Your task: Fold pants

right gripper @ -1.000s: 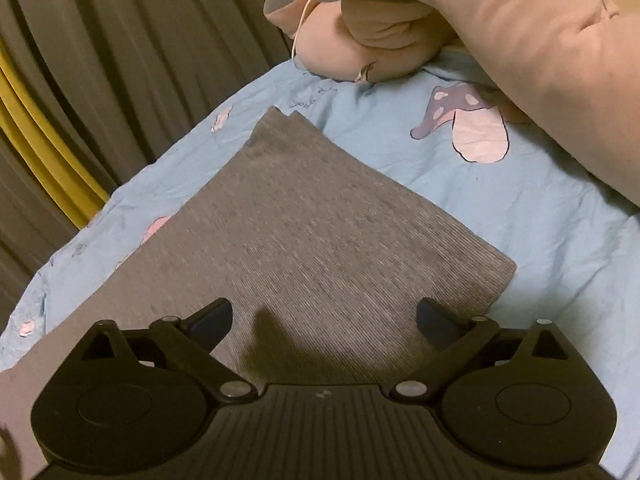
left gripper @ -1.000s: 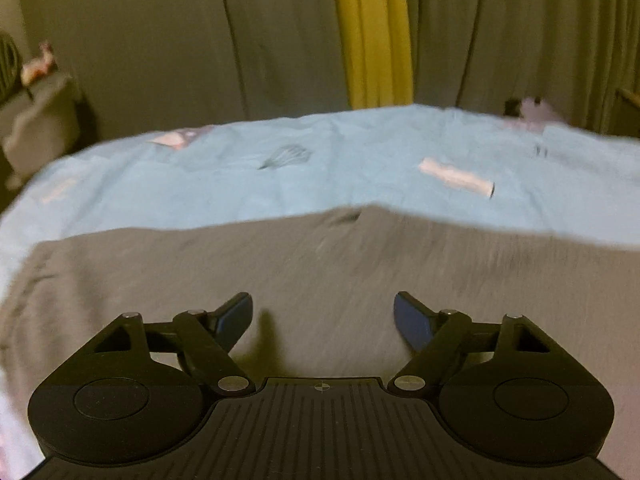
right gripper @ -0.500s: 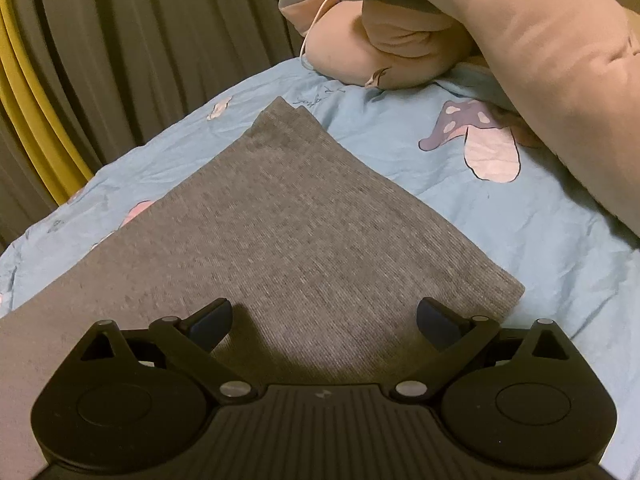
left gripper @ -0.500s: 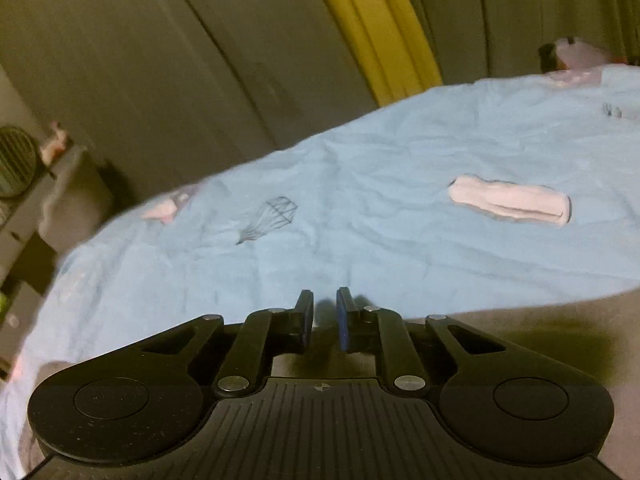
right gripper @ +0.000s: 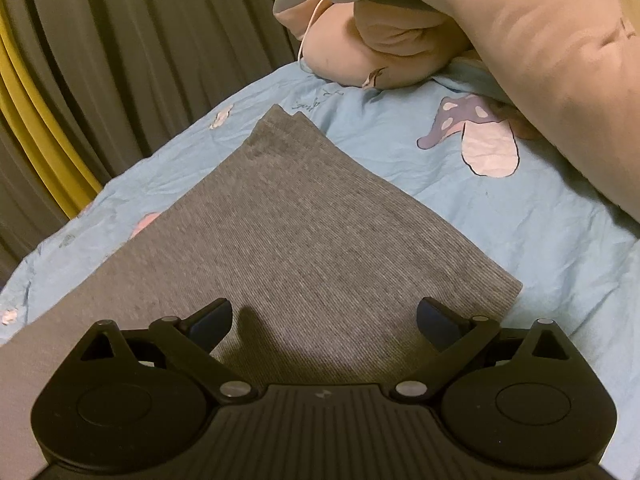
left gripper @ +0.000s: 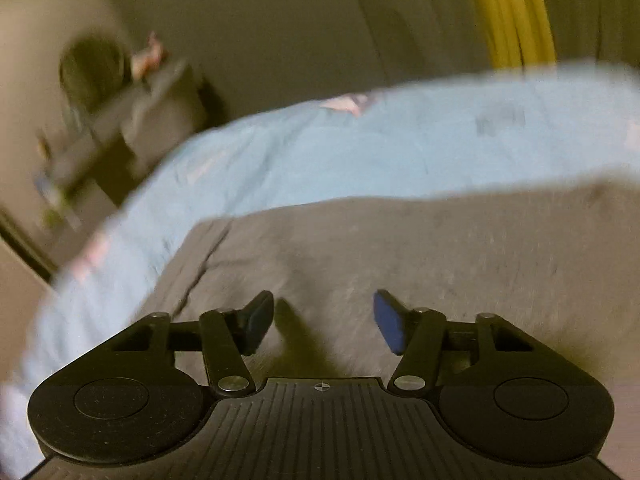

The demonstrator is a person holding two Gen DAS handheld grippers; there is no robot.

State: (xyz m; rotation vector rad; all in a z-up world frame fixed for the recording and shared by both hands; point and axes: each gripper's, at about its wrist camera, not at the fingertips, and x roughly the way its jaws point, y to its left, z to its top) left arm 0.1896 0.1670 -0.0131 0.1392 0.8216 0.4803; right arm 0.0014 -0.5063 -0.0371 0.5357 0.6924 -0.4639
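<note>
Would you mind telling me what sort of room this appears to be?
Most likely a bedroom: the grey pants lie on a light blue printed bedsheet, plush pillows are piled at its far end, and curtains hang behind the bed.

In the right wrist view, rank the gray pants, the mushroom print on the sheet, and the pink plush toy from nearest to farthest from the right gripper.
From the right gripper:
1. Gray pants, lying directly below and ahead of the fingers.
2. Mushroom print, farther ahead to the right on the blue sheet.
3. Pink plush toy, at the top, by the curtain.
</note>
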